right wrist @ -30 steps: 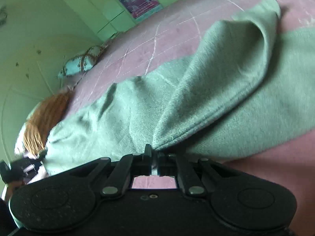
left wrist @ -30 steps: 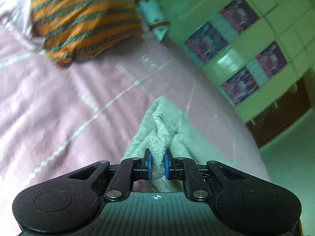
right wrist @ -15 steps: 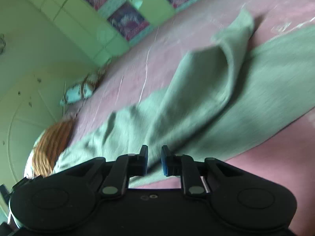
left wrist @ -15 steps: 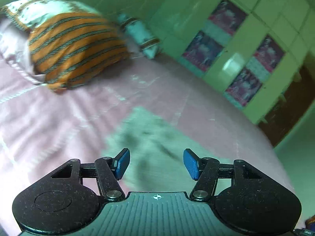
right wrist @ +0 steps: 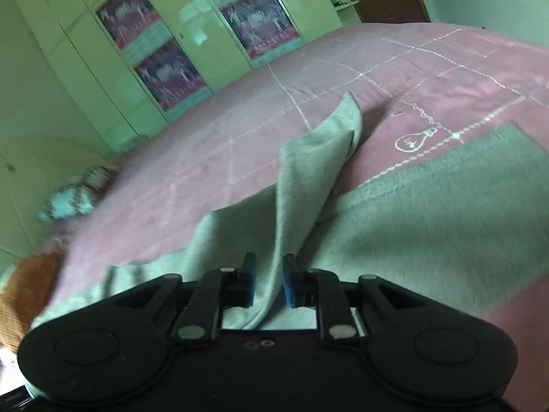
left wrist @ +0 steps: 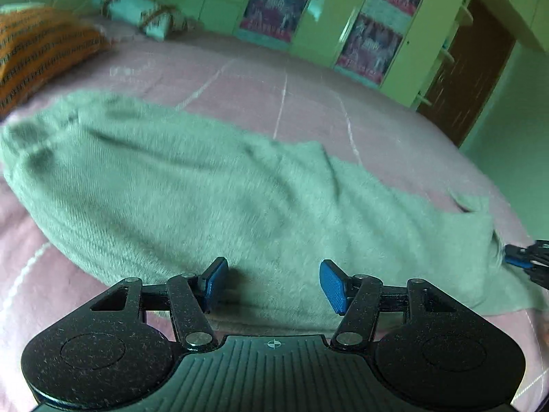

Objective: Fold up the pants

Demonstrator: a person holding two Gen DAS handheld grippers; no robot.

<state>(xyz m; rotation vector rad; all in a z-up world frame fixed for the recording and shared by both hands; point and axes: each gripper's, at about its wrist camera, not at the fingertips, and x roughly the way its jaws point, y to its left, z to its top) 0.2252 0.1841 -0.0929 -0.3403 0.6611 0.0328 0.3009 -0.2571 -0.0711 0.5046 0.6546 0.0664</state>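
Observation:
Grey-green pants [left wrist: 212, 185] lie spread on a pink bedspread [left wrist: 260, 82]. My left gripper [left wrist: 272, 283] is open and empty, just above the near edge of the pants. In the right wrist view the pants [right wrist: 429, 213] lie flat to the right, with one flap [right wrist: 315, 161] lifted in a ridge. My right gripper [right wrist: 269, 283] has its jaws slightly apart, with that flap's fabric between them, loose rather than pinched. Its tip also shows at the right edge of the left wrist view [left wrist: 525, 259].
An orange striped pillow [left wrist: 37, 51] and a pale bolster [left wrist: 137, 17] lie at the head of the bed. Green wardrobe doors with posters [left wrist: 370, 37] stand behind the bed, and a brown door [left wrist: 470, 68] to their right. The bed's edge falls away at the right.
My left gripper let go of the bunched fabric, opened wide and swung back over the pants. My right gripper's jaws parted from their pinch on the pants edge, and the fabric slackened.

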